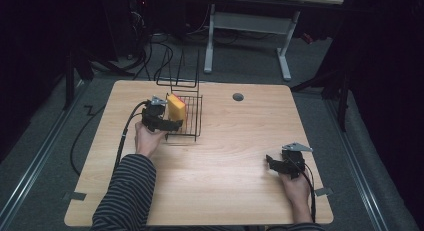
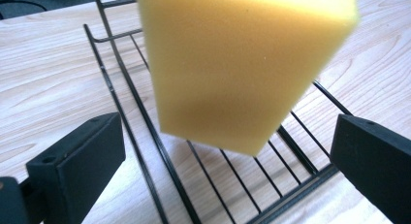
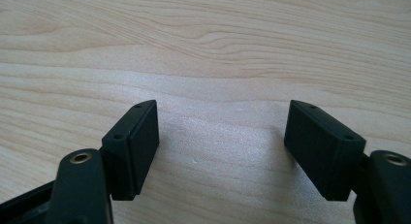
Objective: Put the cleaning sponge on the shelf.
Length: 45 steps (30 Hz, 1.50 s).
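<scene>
A dark room surrounds a light wooden worktop (image 1: 225, 156) with rounded corners; beyond its far edge stand the white legs of a second desk (image 1: 250, 41), and black cables lie on the grey floor.

A black wire rack (image 1: 187, 116) with a tall looped back sits on the far left part of the worktop. Inside it stands a yellow rectangular foam sponge (image 1: 176, 107), resting on end on the rack's wire bars and leaning against the left side. In the left gripper view the yellow rectangular foam sponge (image 2: 242, 64) rises tilted from the black wire rack (image 2: 232, 180), its lower edge on the bars.

The left gripper (image 1: 172, 125) is held at the rack's near left corner, just beside the sponge. Its fingers (image 2: 82, 170) are spread wide, one on either side of the sponge and clear of it, so nothing is pinched. A striped sleeve covers the forearm behind it.

The right gripper (image 1: 272, 163) rests well apart from the rack, near the right near corner of the worktop, pointing left. Its fingers (image 3: 135, 146) stand spread apart over bare wood, with nothing between them.
</scene>
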### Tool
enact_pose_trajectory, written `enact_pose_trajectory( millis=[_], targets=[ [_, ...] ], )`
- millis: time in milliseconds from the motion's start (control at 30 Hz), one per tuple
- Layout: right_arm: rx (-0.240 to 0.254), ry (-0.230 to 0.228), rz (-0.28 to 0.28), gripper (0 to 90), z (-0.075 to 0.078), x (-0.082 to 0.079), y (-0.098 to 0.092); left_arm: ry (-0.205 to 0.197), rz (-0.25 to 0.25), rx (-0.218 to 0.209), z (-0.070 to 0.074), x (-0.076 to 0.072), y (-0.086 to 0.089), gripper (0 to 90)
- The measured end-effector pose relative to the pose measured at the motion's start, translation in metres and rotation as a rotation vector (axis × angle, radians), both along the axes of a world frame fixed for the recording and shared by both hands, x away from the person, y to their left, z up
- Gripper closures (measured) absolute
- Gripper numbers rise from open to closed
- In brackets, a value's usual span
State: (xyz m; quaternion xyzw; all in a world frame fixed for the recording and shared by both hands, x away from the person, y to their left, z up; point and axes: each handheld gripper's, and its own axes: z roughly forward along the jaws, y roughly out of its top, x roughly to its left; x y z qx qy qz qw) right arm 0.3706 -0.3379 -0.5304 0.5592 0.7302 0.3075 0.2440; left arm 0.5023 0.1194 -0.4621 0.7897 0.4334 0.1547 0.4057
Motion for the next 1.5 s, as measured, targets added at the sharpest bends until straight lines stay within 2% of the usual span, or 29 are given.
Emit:
enact_pose_trajectory(
  millis=[233, 333, 367, 533, 633, 1267, 1500],
  targets=[
    [-0.001, 0.0, -0.001, 28.8, 0.0, 0.0, 0.0, -0.014, -0.003, -0.01, 0.005, -0.015, 0.012, 0.0],
    [-0.001, 0.0, -0.001, 28.8, 0.0, 0.0, 0.0, -0.008, -0.002, -0.027, 0.007, -0.02, 0.017, 0.1],
    [-0.001, 0.0, -0.002, 28.8, 0.0, 0.0, 0.0, -0.008, -0.001, -0.051, 0.009, -0.024, 0.021, 0.2],
    [-0.002, 0.0, -0.001, 28.8, 0.0, 0.0, 0.0, -0.024, 0.006, -0.053, 0.014, -0.03, 0.027, 0.7],
    [-0.002, 0.0, -0.001, 28.8, 0.0, 0.0, 0.0, -0.038, 0.016, -0.073, 0.018, -0.035, 0.033, 1.3],
    [-0.003, 0.0, -0.001, 28.8, 0.0, 0.0, 0.0, -0.072, 0.029, -0.085, 0.035, -0.055, 0.049, 3.5],
    [-0.003, 0.0, -0.001, 28.8, 0.0, 0.0, 0.0, -0.079, 0.051, -0.1, 0.035, -0.062, 0.057, 4.3]
  ],
)
